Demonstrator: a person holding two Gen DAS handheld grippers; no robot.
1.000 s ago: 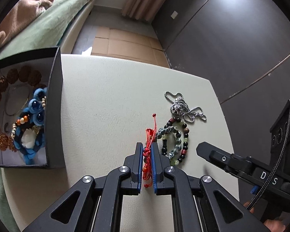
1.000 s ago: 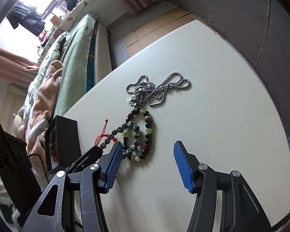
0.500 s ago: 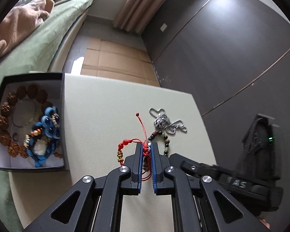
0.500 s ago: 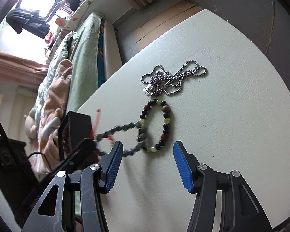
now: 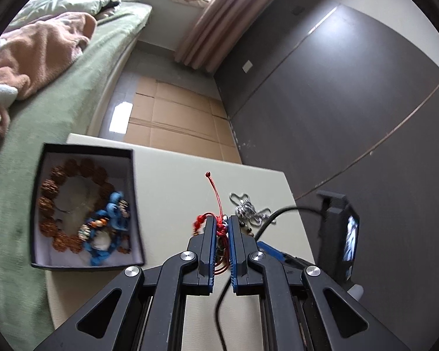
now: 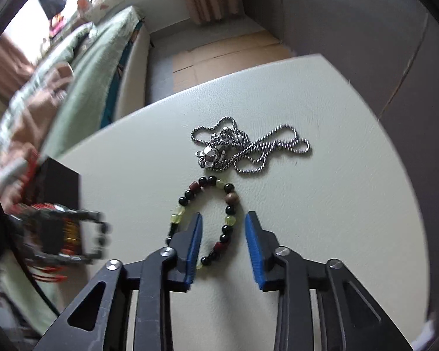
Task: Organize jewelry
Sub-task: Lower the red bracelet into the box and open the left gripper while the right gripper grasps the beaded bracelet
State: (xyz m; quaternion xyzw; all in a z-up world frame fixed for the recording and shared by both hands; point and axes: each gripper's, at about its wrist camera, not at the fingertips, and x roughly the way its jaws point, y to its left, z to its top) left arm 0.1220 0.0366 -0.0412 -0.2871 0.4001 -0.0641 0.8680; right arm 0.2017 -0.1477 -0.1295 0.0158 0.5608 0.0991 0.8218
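Observation:
My left gripper point(image 5: 220, 224) is shut on a red cord bracelet point(image 5: 217, 204) and holds it high above the white table point(image 5: 172, 193); grey beads hang from it. The black jewelry box point(image 5: 85, 210) lies below to the left, holding a brown bead bracelet and a blue one. My right gripper point(image 6: 223, 221) is open, with one side of a black, green and brown bead bracelet point(image 6: 228, 201) between its fingers on the table. A silver chain necklace point(image 6: 243, 149) lies just beyond it. The left gripper shows blurred at the left of the right wrist view point(image 6: 99, 234).
A bed with green bedding point(image 5: 58, 87) runs along the table's left side. Cardboard point(image 5: 172, 117) covers the floor beyond the table. A dark wall point(image 5: 336, 102) stands to the right. A cable point(image 5: 266, 222) crosses the left wrist view.
My left gripper has lifted the red cord bracelet off the table and moved left toward the box. My right gripper has moved forward over the bead bracelet and narrowed its opening.

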